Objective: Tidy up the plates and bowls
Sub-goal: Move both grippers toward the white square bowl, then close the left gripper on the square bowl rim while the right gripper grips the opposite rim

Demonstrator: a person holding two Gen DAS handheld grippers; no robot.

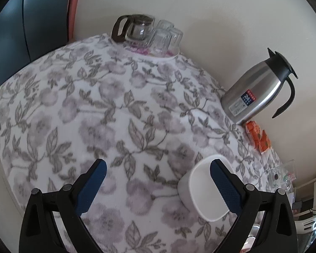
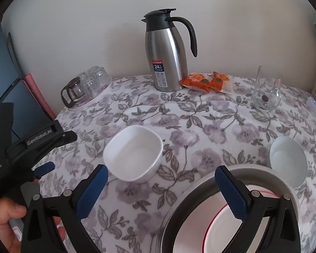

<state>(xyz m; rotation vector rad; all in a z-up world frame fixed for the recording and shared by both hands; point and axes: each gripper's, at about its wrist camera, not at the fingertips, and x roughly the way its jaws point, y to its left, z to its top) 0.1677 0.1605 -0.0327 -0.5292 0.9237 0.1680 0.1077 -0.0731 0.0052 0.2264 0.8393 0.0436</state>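
Note:
A white square bowl (image 2: 134, 154) sits upright in the middle of the floral tablecloth, just beyond my right gripper (image 2: 162, 191), which is open and holds nothing. In the left wrist view the same square bowl (image 1: 200, 191) lies partly behind the right finger of my left gripper (image 1: 158, 181), also open and empty. A small round white bowl (image 2: 288, 160) stands at the right. A steel basin (image 2: 179, 206) holding a red-rimmed white plate (image 2: 219, 234) is under the right gripper's right finger. My left gripper (image 2: 59, 151) shows at the left, held by a hand.
A steel thermos jug (image 2: 168, 57) stands at the back by the wall with orange snack packets (image 2: 208, 82) beside it. A tray with a glass teapot (image 2: 73, 92) and upturned glasses (image 2: 97, 80) is back left. A glass tumbler (image 2: 266, 90) stands back right.

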